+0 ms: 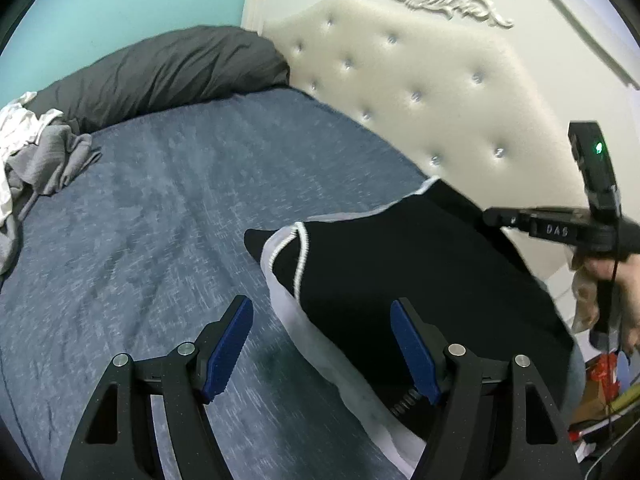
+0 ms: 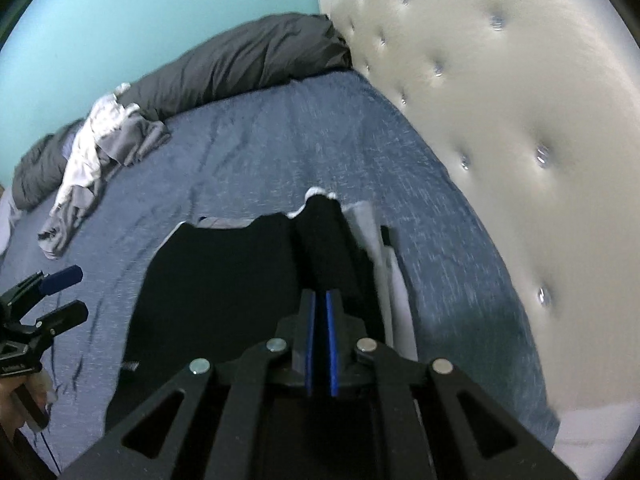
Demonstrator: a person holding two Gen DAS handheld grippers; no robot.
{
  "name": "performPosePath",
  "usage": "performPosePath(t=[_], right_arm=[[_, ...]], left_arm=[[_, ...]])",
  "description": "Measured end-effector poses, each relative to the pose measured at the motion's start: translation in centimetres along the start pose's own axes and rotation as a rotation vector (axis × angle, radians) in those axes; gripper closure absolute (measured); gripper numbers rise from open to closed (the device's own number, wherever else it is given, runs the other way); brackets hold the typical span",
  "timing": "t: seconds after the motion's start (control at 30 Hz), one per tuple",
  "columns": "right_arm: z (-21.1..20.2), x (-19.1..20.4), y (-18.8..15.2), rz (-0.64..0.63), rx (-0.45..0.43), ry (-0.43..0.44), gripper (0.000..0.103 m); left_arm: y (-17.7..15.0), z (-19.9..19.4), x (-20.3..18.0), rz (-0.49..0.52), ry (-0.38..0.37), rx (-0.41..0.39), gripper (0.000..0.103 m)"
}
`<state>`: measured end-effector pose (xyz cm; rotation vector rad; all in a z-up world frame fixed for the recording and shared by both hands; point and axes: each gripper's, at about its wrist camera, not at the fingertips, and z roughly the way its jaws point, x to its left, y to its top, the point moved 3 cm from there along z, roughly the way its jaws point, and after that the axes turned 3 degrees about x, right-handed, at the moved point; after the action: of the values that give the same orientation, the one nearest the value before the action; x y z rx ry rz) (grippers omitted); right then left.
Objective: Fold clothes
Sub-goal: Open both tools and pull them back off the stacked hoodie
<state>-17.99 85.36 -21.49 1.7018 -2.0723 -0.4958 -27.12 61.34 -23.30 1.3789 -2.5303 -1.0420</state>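
A black garment [image 1: 400, 276] with white piping and a pale underside lies on the blue bed sheet [image 1: 160, 220]. Its right side is lifted toward the headboard. My left gripper [image 1: 322, 344] is open just above the garment's near left edge, with nothing between its blue pads. My right gripper [image 2: 320, 300] is shut on a fold of the black garment [image 2: 224, 280], which drapes away from its tips. In the left wrist view the right gripper [image 1: 488, 216] comes in from the right, held by a hand. The right wrist view shows the left gripper [image 2: 72, 294] open at lower left.
A heap of grey and white clothes [image 1: 40, 148] [image 2: 100, 140] lies at the far left of the bed, beside a dark grey pillow [image 1: 160, 68]. A cream tufted headboard [image 1: 400, 80] stands along the right. Clutter [image 1: 600, 380] shows past the bed's right edge.
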Motion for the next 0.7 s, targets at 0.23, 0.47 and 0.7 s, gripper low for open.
performPosePath(t=[0.23, 0.47, 0.7], right_arm=[[3.9, -1.1, 3.1, -0.013, 0.038, -0.036, 0.098], [7.9, -2.7, 2.9, 0.040, 0.161, -0.048, 0.098], [4.1, -2.9, 3.1, 0.062, 0.058, -0.056, 0.098]], left_arm=[[0.0, 2.4, 1.9, -0.015, -0.004, 0.003, 0.028], [-1.1, 1.8, 1.7, 0.014, -0.011, -0.012, 0.028], [-1.0, -1.2, 0.8, 0.043, 0.002, -0.036, 0.028]])
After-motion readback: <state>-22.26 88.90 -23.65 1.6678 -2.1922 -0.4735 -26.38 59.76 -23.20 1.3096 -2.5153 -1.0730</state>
